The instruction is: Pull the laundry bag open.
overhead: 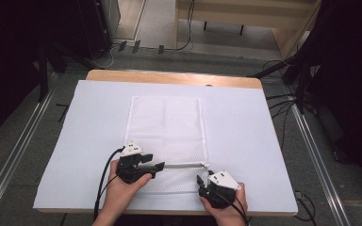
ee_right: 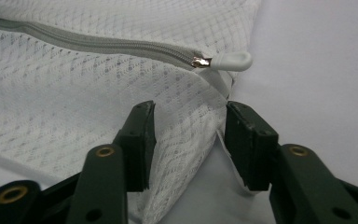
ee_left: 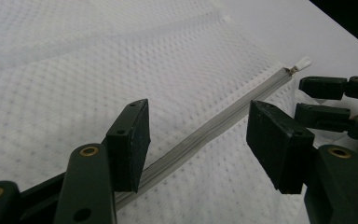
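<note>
- A white mesh bag (overhead: 166, 141) lies flat at the middle of the white-covered surface (overhead: 245, 136), its grey zipper (overhead: 183, 165) running across near the front edge.
- The left hand-held gripper (overhead: 159, 166), jaws apart, straddles the zipper.
- The right hand-held gripper (overhead: 201, 182), jaws apart, brackets the bag's corner just below the white zipper pull (ee_right: 230, 60).
- No readable writing or brand shows anywhere.
</note>
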Demonstrator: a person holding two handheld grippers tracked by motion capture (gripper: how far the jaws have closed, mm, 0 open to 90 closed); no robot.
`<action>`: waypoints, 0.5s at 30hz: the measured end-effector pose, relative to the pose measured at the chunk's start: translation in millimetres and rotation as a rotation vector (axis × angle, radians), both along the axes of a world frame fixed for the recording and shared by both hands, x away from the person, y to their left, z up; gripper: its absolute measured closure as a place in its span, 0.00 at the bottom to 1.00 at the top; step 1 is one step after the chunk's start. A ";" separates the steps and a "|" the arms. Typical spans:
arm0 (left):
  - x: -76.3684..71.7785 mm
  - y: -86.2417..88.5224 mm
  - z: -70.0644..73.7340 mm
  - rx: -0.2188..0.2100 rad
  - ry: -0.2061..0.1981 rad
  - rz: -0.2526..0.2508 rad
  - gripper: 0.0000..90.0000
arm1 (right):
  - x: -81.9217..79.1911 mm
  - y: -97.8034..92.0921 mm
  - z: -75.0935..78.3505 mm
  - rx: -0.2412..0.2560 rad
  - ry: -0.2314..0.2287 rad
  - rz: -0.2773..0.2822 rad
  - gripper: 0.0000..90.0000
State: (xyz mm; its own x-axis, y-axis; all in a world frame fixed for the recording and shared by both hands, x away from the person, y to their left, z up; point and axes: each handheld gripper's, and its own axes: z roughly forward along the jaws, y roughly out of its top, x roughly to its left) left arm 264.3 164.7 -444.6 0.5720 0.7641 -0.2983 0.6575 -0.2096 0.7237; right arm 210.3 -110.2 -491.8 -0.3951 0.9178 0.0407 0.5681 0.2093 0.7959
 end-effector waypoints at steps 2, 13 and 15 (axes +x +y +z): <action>1.8 -10.9 3.5 0.009 -0.003 -0.023 0.45 | -1.1 1.5 -0.9 0.012 -0.007 -0.016 0.73; 14.0 -63.8 13.4 0.013 0.012 -0.098 0.47 | 5.0 -14.9 -0.1 0.153 0.008 -0.006 1.00; 17.6 -71.8 13.1 0.014 0.023 -0.102 0.46 | 2.9 -15.5 3.5 0.164 -0.027 -0.011 1.00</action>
State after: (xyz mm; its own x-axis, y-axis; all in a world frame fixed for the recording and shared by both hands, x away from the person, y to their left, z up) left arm 281.9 92.9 -431.5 0.6400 0.7066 -0.3018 0.6487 -0.2864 0.7051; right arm 213.2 -125.7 -488.3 -0.3877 0.9041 0.1795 0.5479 0.0694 0.8337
